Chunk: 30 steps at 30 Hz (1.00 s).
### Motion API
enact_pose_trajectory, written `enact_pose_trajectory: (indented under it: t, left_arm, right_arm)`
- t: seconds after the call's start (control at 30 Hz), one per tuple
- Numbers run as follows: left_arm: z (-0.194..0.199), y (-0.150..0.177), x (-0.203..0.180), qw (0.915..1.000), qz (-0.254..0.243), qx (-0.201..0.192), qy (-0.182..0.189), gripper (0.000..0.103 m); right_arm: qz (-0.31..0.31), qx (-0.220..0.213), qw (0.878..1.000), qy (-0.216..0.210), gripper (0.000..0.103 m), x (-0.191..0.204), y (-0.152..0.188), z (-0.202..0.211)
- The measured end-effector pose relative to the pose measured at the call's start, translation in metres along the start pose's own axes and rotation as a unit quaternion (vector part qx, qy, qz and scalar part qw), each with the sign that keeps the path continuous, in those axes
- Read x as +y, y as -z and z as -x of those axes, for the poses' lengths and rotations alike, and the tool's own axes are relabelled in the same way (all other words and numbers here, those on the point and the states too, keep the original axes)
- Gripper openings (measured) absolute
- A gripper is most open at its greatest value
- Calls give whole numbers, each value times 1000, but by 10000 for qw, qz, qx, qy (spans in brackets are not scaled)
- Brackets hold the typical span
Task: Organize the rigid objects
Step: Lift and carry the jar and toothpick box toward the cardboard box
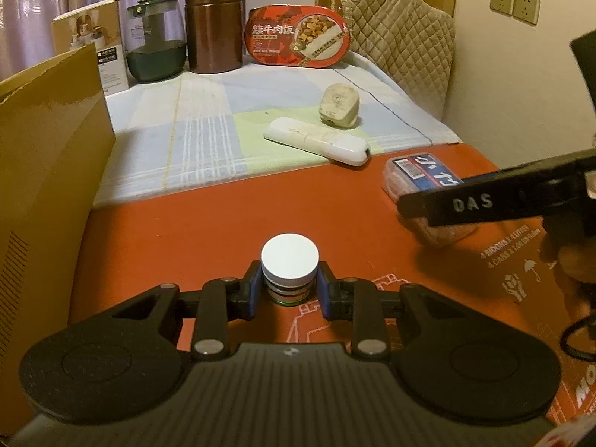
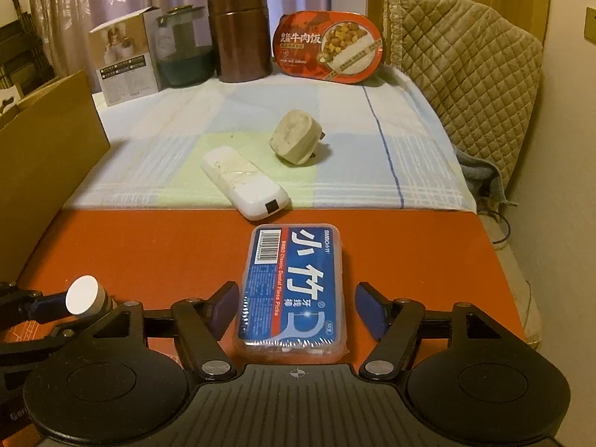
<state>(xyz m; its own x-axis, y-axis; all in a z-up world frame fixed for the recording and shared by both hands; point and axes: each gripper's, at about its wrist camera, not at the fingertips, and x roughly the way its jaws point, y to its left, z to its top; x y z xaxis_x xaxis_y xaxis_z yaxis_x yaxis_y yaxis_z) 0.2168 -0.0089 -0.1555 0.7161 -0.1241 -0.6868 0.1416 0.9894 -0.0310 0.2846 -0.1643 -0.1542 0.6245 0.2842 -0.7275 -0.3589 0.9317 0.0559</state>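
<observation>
Centre-bottom of the left wrist view: left gripper (image 1: 289,290) is clamped on a small jar (image 1: 289,272) with a white lid, blue pads pressing on both sides of it just under the lid. Jar stands upright on the orange cardboard surface (image 1: 186,238).

Right edge of that same view: one black finger of the right gripper (image 1: 484,201) reaches in over the floss pick box (image 1: 417,175).

Centre-bottom of the right wrist view: right gripper (image 2: 296,305) has its jaws apart, the floss pick box (image 2: 294,290) lying flat between them, a gap visible on both sides, pads not touching it. Box is blue-labelled, in clear wrap, long axis running away from the camera, on the orange cardboard. Lower left of this view shows the jar (image 2: 83,296) held in the left gripper.

Mid-frame in both views, on the checked cloth (image 2: 156,149) beyond the cardboard: white remote (image 2: 246,186) at the cloth's near edge, beige plug adapter (image 2: 296,138) near behind it, not touching.

Top of frame, back row, left to right: product carton (image 2: 124,59), glass jar with green base (image 2: 182,48), brown canister (image 2: 240,33), red meal box (image 2: 331,50) stood on edge. Large cardboard box (image 2: 52,138) along the left side, quilted cover (image 2: 465,56) upper right.
</observation>
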Motion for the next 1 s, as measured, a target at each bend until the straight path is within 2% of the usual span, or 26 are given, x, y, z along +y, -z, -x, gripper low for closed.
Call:
enact_pose_trajectory:
  t: [0.13, 0.17, 0.2, 0.43, 0.6, 0.87, 1.0]
  left_arm:
    - [3, 0, -3, 10000, -6, 7, 0, 25]
    - [3, 0, -3, 10000, 10, 20, 3, 25]
    - [4, 0, -3, 10000, 14, 28, 10, 25]
    - [24, -7, -5, 10000, 13, -18, 41, 25]
    - [48, -17, -4, 9999, -1, -91, 76, 25]
    - [100, -30, -2, 9996, -13, -254, 84, 25]
    - [128, -34, 7, 9995, 101, -301, 43, 25]
  right_arm:
    - [15, -29, 10000, 3, 66, 0, -2, -3]
    - [48, -21, 10000, 18, 63, 2, -3, -3]
    - [106, -6, 9999, 53, 54, 3, -2, -4]
    - [231, -46, 9996, 122, 54, 12, -2, 10]
    - [78, -157, 9998, 88, 54, 19, 1, 36]
    - [-311, -260, 9992, -1, 54, 44, 11, 99]
    - [-314, -340, 9989, -70, 54, 61, 13, 131]
